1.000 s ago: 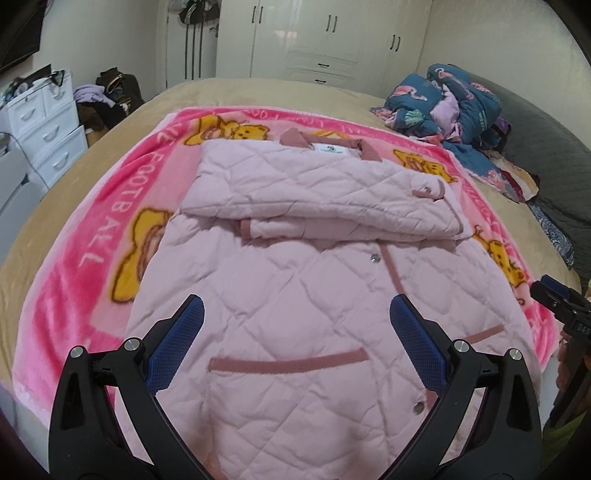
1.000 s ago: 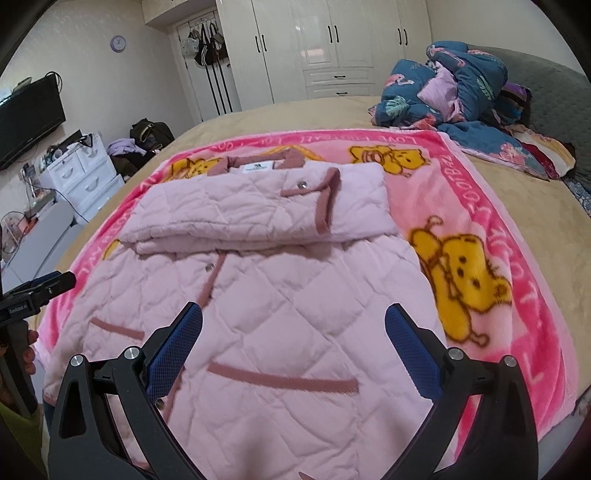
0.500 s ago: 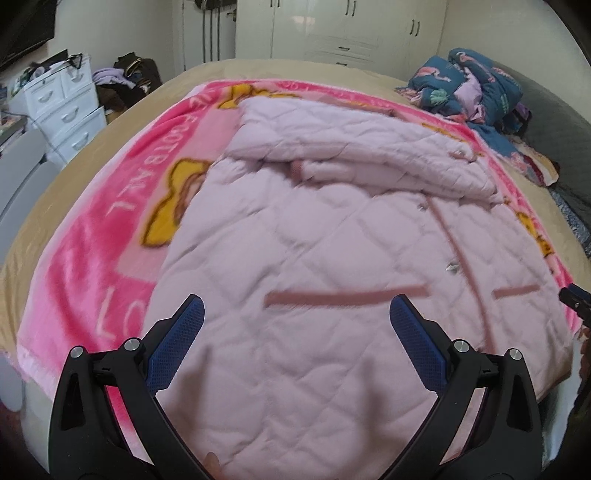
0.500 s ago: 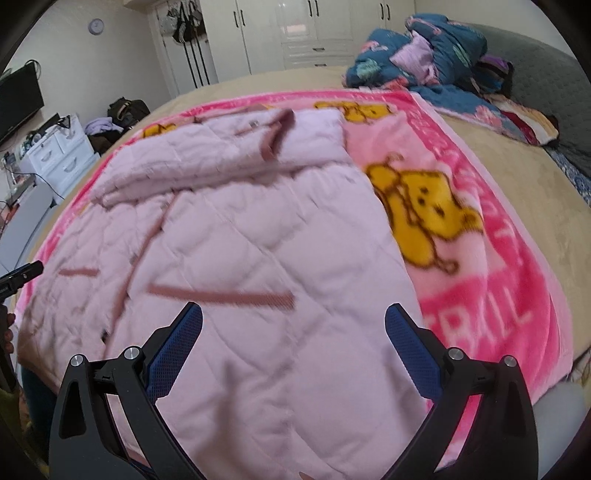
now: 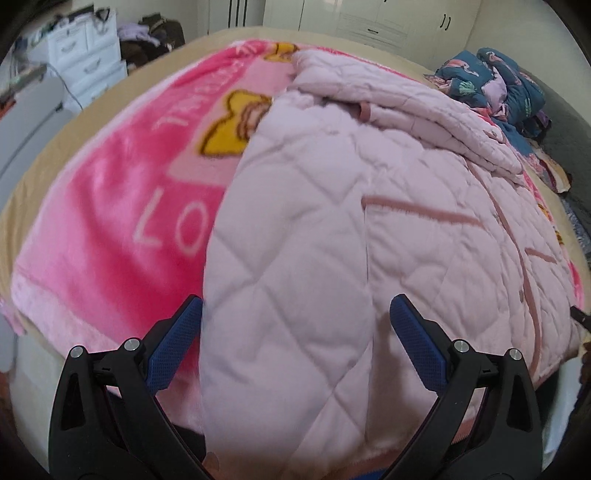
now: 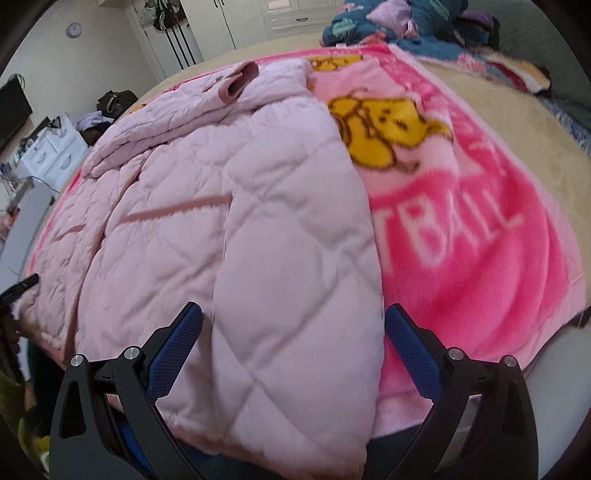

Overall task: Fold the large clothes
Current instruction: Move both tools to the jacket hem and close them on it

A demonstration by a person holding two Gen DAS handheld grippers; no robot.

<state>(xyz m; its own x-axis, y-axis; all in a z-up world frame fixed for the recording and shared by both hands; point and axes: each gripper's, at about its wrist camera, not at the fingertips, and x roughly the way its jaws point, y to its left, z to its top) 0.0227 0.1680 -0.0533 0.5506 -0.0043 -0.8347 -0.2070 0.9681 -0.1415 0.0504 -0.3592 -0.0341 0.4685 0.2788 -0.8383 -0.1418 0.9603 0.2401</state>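
A large pale pink quilted jacket [image 5: 332, 206] lies spread on a pink cartoon blanket [image 5: 110, 206], its sleeves folded across the chest at the far end. My left gripper [image 5: 295, 339] is open, low over the jacket's near left hem corner, which lies between its blue pads [image 5: 173, 343]. In the right wrist view the jacket [image 6: 229, 206] fills the middle, and my right gripper [image 6: 293, 343] is open with the near right hem corner between its fingers. The blanket [image 6: 461, 229] shows to the right.
A heap of dark blue patterned bedding [image 5: 498, 85] lies at the bed's far right. White drawers [image 5: 85, 55] and a bag stand left of the bed, white wardrobes [image 6: 288, 14] behind it. The bed edge drops away just below both grippers.
Both grippers have dropped and moved outward from over the jacket's middle to its near hem corners, left to the left one, right to the right one. Both stayed open. The jacket has not moved.
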